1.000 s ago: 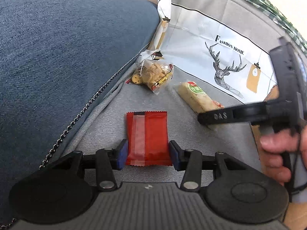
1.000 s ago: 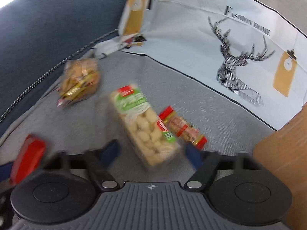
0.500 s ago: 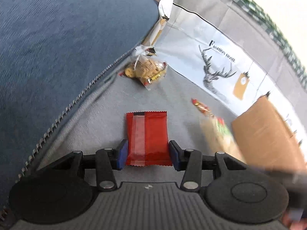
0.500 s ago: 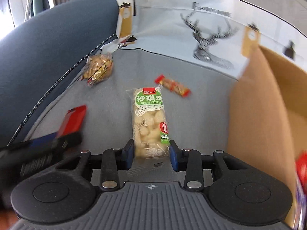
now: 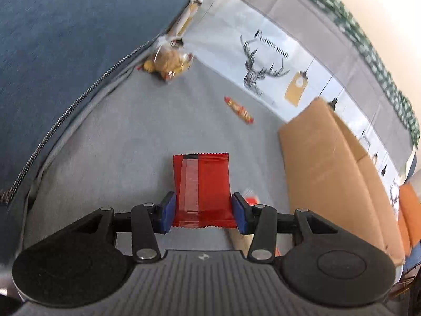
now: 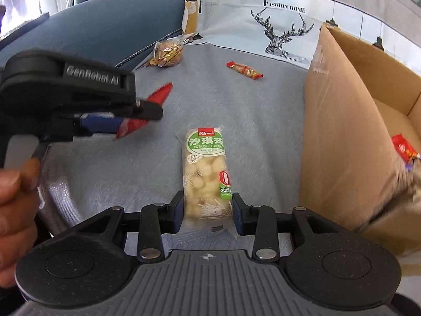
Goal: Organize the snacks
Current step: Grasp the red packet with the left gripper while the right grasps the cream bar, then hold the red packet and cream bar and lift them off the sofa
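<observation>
My left gripper (image 5: 202, 213) is shut on a flat red packet (image 5: 202, 181), held above the grey sofa seat (image 5: 118, 158). My right gripper (image 6: 206, 212) is shut on a clear pack of pale puffed bars with a green label (image 6: 206, 168), also lifted off the seat. In the right wrist view the left gripper (image 6: 126, 123) hangs at the left with the red packet (image 6: 158, 97) sticking out of it, and a hand (image 6: 13, 197) grips its handle. An open cardboard box (image 6: 339, 137) stands to the right with a red snack (image 6: 404, 150) inside.
A small red and orange bar (image 6: 244, 69) and a clear bag of brown biscuits (image 6: 168, 52) lie on the seat near the back. A deer-print cover (image 6: 284, 26) hangs behind. A blue cushion (image 5: 65, 39) rises on the left.
The right gripper closed on the pale pack and carried it right, up to the box. The left gripper swung right with the red packet, bringing the box into its view.
</observation>
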